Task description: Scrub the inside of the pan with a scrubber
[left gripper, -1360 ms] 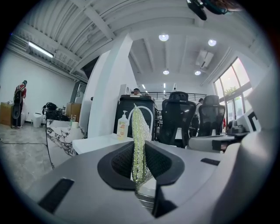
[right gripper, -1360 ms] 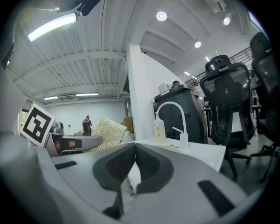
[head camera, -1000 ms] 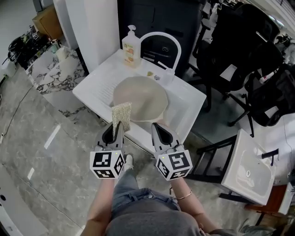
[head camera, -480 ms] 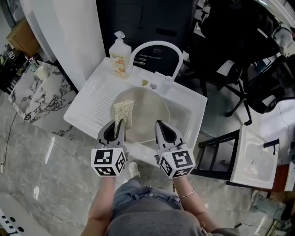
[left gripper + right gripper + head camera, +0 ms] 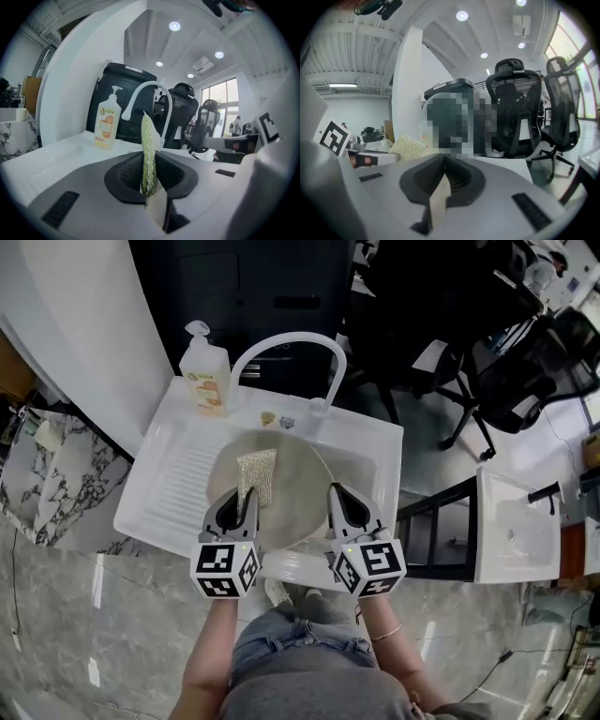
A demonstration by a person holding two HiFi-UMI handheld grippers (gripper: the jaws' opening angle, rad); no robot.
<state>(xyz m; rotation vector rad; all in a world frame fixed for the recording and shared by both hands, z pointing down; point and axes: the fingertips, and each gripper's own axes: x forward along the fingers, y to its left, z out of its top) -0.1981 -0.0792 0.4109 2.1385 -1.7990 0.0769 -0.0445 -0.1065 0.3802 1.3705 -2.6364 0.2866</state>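
A beige pan [image 5: 295, 486] lies in the white sink [image 5: 380, 460], seen from above in the head view. My left gripper [image 5: 246, 499] is shut on a yellow-green glittery scrubber [image 5: 255, 472], which sticks out forward over the pan's left part. In the left gripper view the scrubber [image 5: 149, 152] stands edge-on between the jaws. My right gripper [image 5: 339, 498] hovers over the pan's right rim, shut with nothing in it. From the right gripper view the scrubber [image 5: 407, 146] shows at the left.
A soap pump bottle [image 5: 205, 370] stands at the sink's back left beside the arched white tap [image 5: 286, 343]. The ribbed drainboard [image 5: 181, 479] lies left of the pan. Black office chairs [image 5: 487, 371] stand to the right, a second white basin [image 5: 511, 526] farther right.
The head view has shifted toward the sink. Both grippers now reach over the pan; the scrubber has gone from the pan's near edge to above its inside.
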